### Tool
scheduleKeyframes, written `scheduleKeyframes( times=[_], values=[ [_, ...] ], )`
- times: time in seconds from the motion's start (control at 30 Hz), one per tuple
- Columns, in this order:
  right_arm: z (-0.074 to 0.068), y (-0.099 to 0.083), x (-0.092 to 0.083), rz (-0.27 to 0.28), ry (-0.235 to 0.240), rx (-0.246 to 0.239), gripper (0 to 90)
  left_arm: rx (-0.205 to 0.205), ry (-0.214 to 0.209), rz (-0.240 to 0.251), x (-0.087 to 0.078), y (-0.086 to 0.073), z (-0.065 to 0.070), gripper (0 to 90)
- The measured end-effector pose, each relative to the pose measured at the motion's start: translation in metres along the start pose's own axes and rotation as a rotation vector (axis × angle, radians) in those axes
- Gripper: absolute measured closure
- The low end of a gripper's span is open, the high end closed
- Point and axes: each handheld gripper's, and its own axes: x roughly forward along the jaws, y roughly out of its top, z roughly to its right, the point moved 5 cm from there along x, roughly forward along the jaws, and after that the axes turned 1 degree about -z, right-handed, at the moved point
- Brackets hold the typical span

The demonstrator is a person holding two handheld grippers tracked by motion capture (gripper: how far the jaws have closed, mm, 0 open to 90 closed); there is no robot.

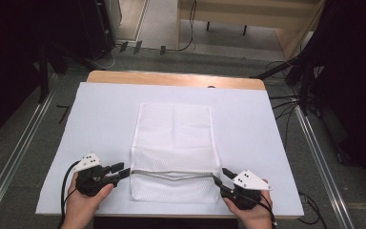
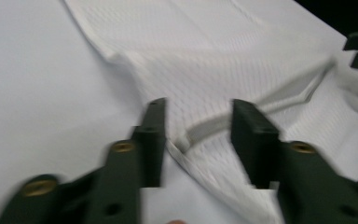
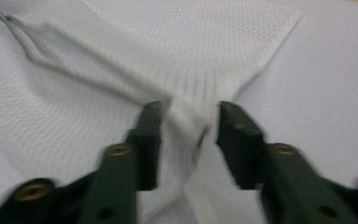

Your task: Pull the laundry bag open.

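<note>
High view: the mesh bag (image 1: 174, 148) lay flat on the table (image 1: 100, 119), left claw (image 1: 120, 172) and right claw (image 1: 220, 177) at its edges. Left gripper view: jaws apart, straddling the bag's edge. Right gripper view: jaws apart, fabric loose between them.

White sheet (image 1: 100, 119) covers most of the table, w/ a strip of bare wood tabletop (image 1: 171, 78) showing along the far edge. Grey carpet floor (image 1: 24, 143) all round. Metal rail (image 1: 14, 157) runs along the floor at left, another rail (image 1: 321, 162) at right. Black cables (image 1: 286, 102) trail on the floor near the far right corner, more cable (image 1: 190, 28) snaking down by the pale wood furniture (image 1: 248, 14) at the back. Dark stand legs (image 1: 52, 57) at far left, too dim to tell more.
</note>
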Motion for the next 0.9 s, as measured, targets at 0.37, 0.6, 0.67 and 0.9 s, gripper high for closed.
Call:
scheduleKeyframes(
  times=[0.37, 0.6, 0.67, 0.9],
  values=[
    [0.016, 0.005, -0.009, 0.038, -0.011, 0.083, 17.8, 0.048, 0.018, 0.090, -0.008, 0.007, 0.002, 10.0],
    [0.038, 0.003, -0.015, 0.053, -0.017, 0.135, 13.2, 0.022, 0.032, 0.111, -0.013, 0.005, -0.012, 10.1],
    [0.044, 0.003, -0.017, 0.058, -0.024, 0.148, 12.9, 0.016, 0.033, 0.121, -0.015, 0.005, -0.016, 10.1],
    [0.064, -0.001, -0.022, 0.068, -0.054, 0.175, 11.4, 0.007, 0.067, 0.134, -0.021, 0.004, -0.028, 10.9]
  ],
)
